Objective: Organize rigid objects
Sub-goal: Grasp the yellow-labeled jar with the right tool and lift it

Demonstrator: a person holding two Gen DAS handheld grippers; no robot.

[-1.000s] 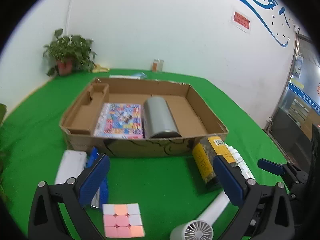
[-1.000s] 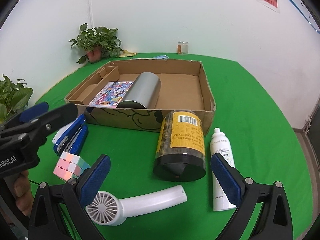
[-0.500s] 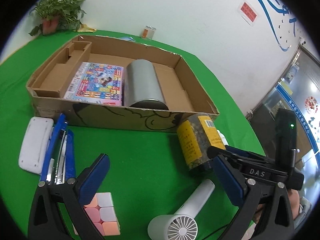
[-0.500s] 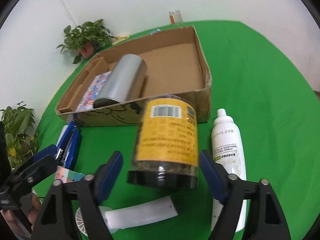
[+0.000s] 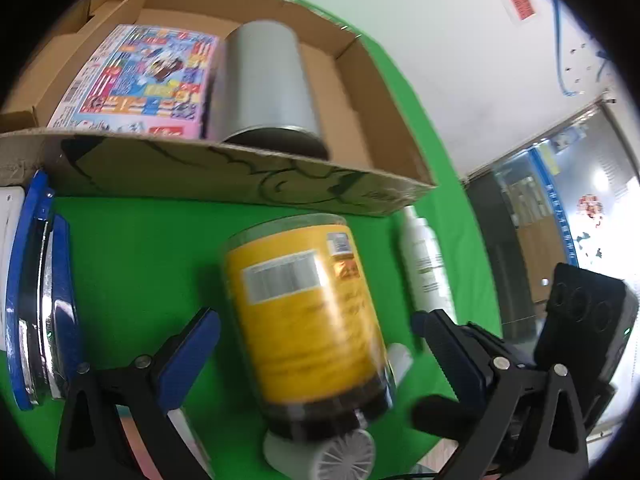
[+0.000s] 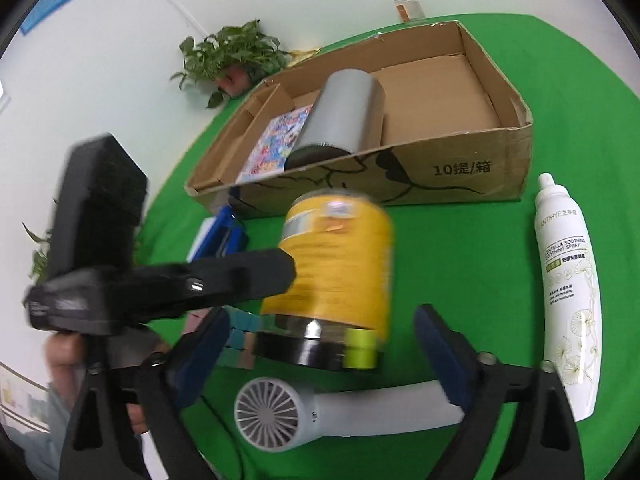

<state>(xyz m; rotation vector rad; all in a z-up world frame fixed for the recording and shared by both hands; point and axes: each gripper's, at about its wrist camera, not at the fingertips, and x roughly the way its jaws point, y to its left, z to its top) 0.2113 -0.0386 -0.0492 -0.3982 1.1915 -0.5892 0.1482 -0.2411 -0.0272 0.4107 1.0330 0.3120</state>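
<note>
A clear jar with a yellow label and black lid (image 5: 308, 316) (image 6: 336, 272) lies on the green table in front of the cardboard box (image 5: 248, 176) (image 6: 460, 168). My left gripper (image 5: 316, 344) is open with the jar between its fingers. My right gripper (image 6: 320, 344) is open too, close behind the jar's lid; the left gripper's finger (image 6: 224, 276) reaches the jar's left side. The box holds a grey metal cylinder (image 5: 264, 84) (image 6: 340, 116) and a colourful flat box (image 5: 140, 80) (image 6: 280, 140).
A white hand fan (image 6: 332, 408) lies under the right gripper. A white spray bottle (image 6: 568, 288) (image 5: 424, 260) lies to the right. A blue stapler (image 5: 36, 300) (image 6: 220, 236) and a pastel cube (image 6: 236, 332) are at left. A potted plant (image 6: 232, 60) stands at the back.
Both grippers have moved in on the yellow-label jar. The left gripper swung right and now straddles it; the right gripper came closer behind its lid.
</note>
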